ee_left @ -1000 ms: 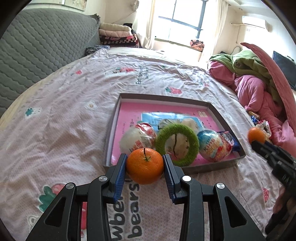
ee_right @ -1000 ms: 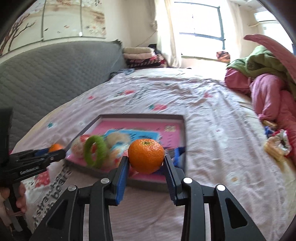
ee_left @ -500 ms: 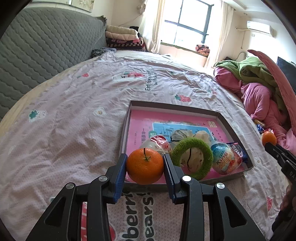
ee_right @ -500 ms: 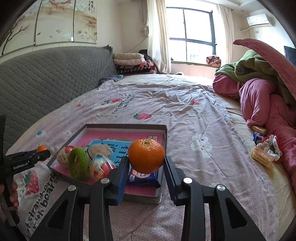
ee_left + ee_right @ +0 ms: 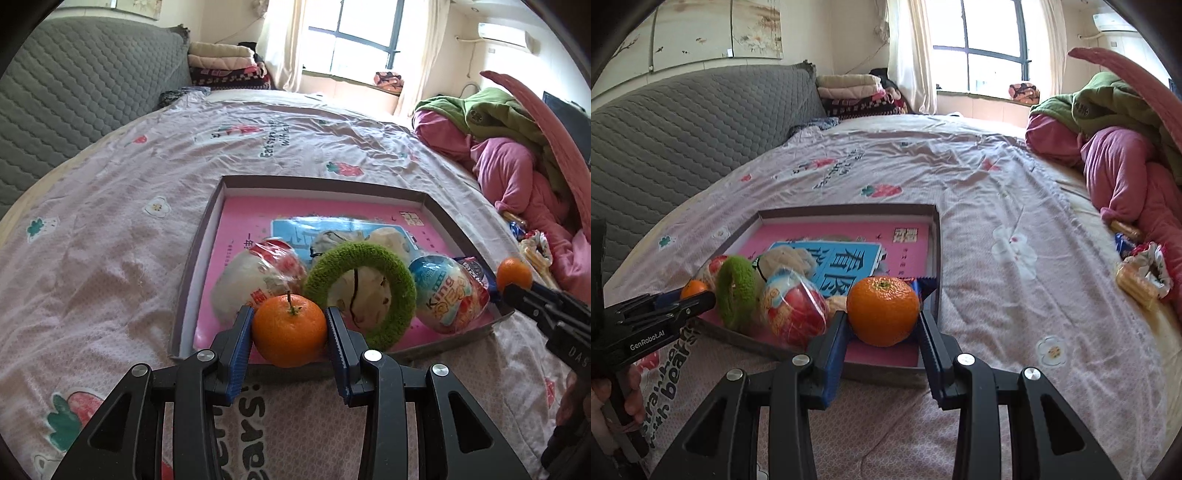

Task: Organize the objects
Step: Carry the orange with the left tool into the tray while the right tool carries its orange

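A shallow box with a pink floor lies on the bed. My left gripper is shut on an orange tangerine over the box's near left corner. My right gripper is shut on a second tangerine over the box's near right corner; that tangerine also shows at the right of the left wrist view. Inside the box lie a green fuzzy ring, a wrapped white and red bun, a wrapped egg-shaped sweet, a beige plush and a dark blue snack packet.
The pale pink printed bedsheet surrounds the box. A grey quilted headboard rises at the left. Pink and green bedding is heaped at the right, with snack packets beside it. A hand holds the left gripper's handle.
Both grippers have come down and closer to the box, each still holding its tangerine. The box looks nearer in both views.
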`<state>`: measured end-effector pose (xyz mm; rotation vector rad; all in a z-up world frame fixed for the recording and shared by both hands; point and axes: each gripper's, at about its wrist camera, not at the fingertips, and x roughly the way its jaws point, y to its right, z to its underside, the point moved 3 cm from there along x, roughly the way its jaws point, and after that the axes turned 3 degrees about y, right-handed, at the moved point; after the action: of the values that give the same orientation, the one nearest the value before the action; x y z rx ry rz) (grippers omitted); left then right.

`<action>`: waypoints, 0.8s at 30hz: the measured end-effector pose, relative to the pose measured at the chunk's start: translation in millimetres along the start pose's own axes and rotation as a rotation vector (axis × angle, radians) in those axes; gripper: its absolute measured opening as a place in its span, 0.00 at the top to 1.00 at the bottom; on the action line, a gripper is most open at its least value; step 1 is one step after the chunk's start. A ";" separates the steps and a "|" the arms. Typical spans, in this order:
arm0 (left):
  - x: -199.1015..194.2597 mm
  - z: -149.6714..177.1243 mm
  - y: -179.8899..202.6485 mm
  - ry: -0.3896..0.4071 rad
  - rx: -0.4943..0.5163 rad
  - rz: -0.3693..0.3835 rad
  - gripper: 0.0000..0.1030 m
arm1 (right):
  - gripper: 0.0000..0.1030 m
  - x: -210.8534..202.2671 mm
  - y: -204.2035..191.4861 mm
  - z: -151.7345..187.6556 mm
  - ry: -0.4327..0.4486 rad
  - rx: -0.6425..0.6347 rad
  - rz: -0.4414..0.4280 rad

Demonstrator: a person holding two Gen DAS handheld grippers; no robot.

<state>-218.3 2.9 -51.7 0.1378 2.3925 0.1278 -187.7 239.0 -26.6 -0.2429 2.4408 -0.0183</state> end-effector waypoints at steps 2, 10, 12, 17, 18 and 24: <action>4.5 0.6 0.5 -0.006 0.000 -0.001 0.62 | 0.63 3.5 -1.3 1.8 -0.009 -0.002 -0.002; 15.7 2.5 0.8 -0.011 0.002 -0.011 0.61 | 0.63 15.9 -10.3 8.6 -0.047 -0.027 -0.004; 16.1 1.7 0.3 -0.010 -0.006 -0.009 0.61 | 0.63 18.8 -11.4 10.1 -0.058 -0.029 -0.002; 19.9 1.0 -1.6 -0.013 -0.004 -0.018 0.61 | 0.62 21.8 -11.9 11.5 -0.064 -0.023 -0.006; 20.1 0.8 -1.7 -0.012 -0.006 -0.019 0.61 | 0.62 22.0 -11.3 11.4 -0.064 -0.021 -0.007; 19.0 0.7 -2.1 -0.010 -0.012 -0.023 0.61 | 0.62 22.6 -9.9 10.3 -0.074 -0.008 -0.011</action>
<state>-231.8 3.4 -65.2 0.1053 2.3819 0.1306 -196.5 225.7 -48.1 -0.2563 2.3659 -0.0045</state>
